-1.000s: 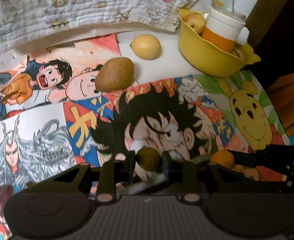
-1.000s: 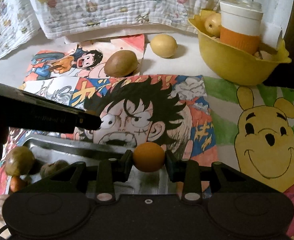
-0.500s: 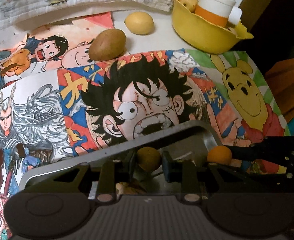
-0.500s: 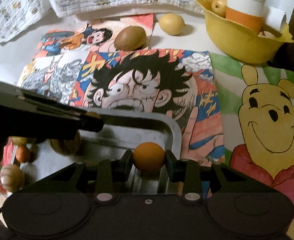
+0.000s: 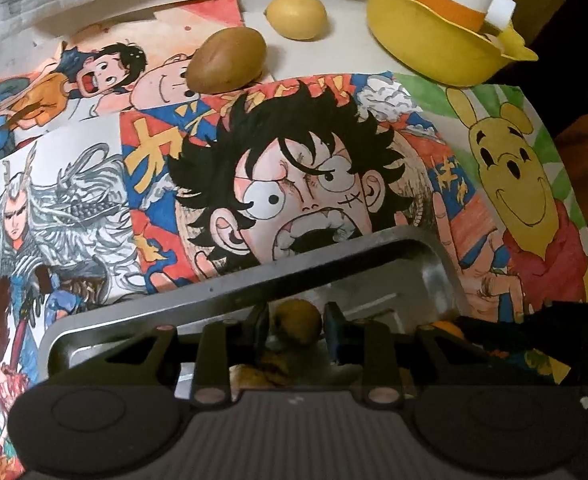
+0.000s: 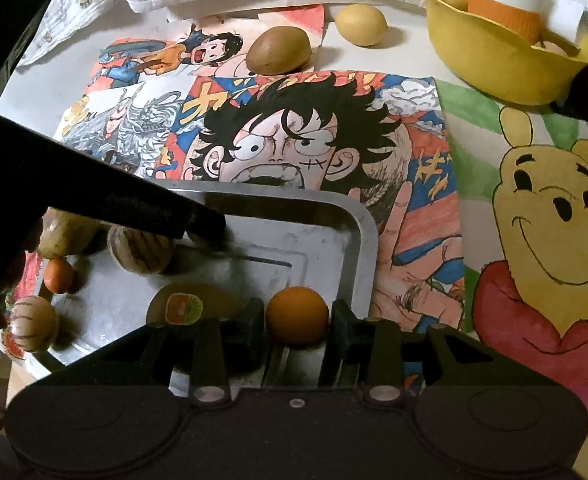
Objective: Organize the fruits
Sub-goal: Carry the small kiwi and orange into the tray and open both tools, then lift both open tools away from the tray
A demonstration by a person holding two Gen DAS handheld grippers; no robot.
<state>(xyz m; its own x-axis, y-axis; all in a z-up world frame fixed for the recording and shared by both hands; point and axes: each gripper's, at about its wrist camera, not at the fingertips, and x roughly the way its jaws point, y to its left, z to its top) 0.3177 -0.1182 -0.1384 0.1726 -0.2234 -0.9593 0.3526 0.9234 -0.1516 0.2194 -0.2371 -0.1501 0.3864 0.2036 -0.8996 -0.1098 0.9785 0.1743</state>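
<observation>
two fruits over the tray, both grips loosening

both grippers point steeply down over the metal tray [image 6: 358,220]. the right gripper [image 6: 298,326] has a small orange fruit [image 6: 297,314] between its fingers; its jaws have just been opening, and a thin gap seems to show on each side of the fruit, so the pads look barely on it, if at all. the left gripper [image 5: 296,330] has a dull yellow-brown fruit [image 5: 297,316] between narrow jaws that have also just been opening; shadow hides whether the pads touch it.

the tray already carries a stickered fruit [image 6: 190,304], striped round ones [image 6: 140,252] and a small orange one [image 6: 59,275]. a brown fruit [image 6: 280,50] and a lemon [image 6: 361,24] wait on the cartoon drawings beyond, near the yellow bowl [image 6: 490,60].

the risks, as i judge them: round fruit let go onto smooth metal may roll, knock its neighbours, or run toward the tray's edge. the two grippers sit close together, so a careless lift could clip one against the other or nudge a fruit just set down.
</observation>
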